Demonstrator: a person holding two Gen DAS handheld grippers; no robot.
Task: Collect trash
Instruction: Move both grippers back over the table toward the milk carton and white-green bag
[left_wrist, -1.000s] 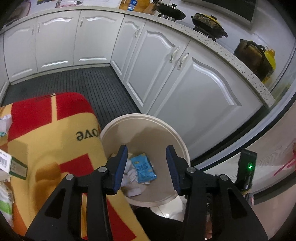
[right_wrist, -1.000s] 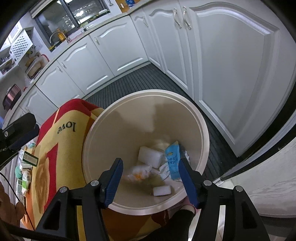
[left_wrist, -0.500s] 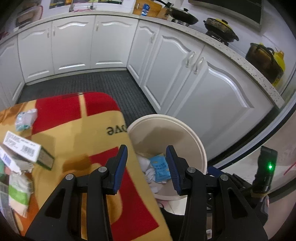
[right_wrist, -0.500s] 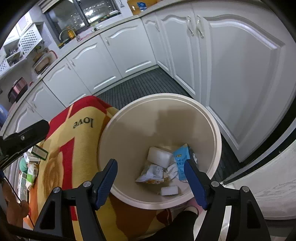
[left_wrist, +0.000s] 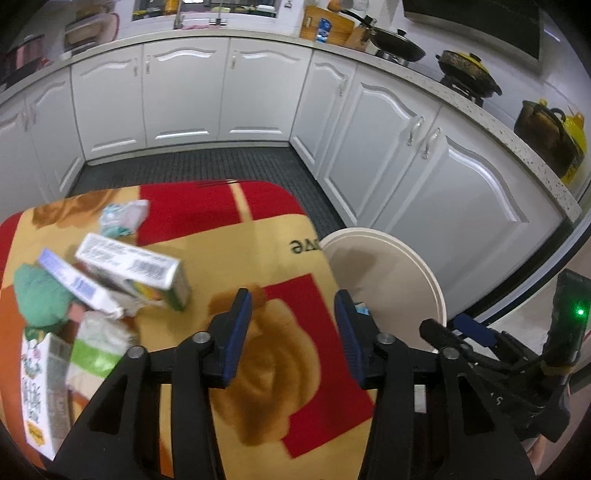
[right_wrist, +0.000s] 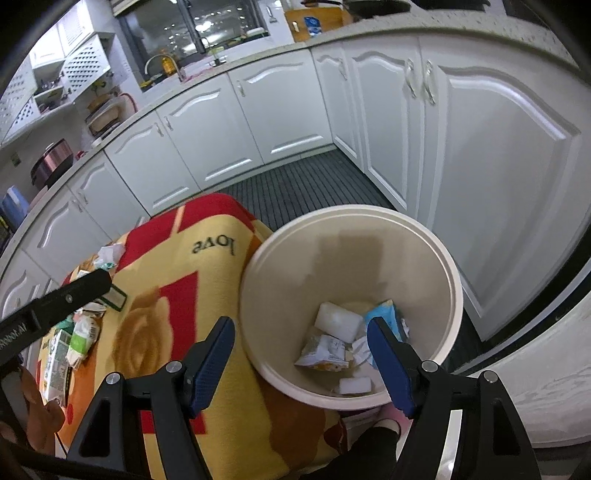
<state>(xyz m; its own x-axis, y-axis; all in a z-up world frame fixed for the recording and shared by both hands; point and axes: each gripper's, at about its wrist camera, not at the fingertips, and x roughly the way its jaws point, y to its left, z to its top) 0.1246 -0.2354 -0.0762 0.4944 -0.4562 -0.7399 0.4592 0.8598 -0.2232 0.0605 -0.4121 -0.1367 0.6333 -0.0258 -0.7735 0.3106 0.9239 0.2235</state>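
A cream round bin (right_wrist: 443, 258) stands on the floor beside the table and holds a white block (right_wrist: 338, 317), a blue packet (right_wrist: 388, 314) and crumpled wrappers. My right gripper (right_wrist: 301, 354) hangs above the bin's near rim, open and empty. My left gripper (left_wrist: 293, 332) is over the red and yellow tablecloth (left_wrist: 240, 258), its jaws opening with nothing between them. Trash lies to its left: a white carton with a barcode (left_wrist: 133, 264), a tube box (left_wrist: 74, 284), a green cloth wad (left_wrist: 40, 295), a green and white packet (left_wrist: 96, 350) and crumpled paper (left_wrist: 123, 218).
White cabinets (left_wrist: 424, 177) run round the corner behind the bin, with pots on the counter (left_wrist: 469, 74). A dark ribbed mat (right_wrist: 295, 188) covers the floor. The bin (left_wrist: 388, 269) sits tight against the table's right edge. A person's foot (right_wrist: 388, 424) shows below the bin.
My left gripper swung left, away from the bin and over the tablecloth, bringing the pile of trash into view, and its jaws widened. My right gripper's jaws spread and it drew back and up from the bin.
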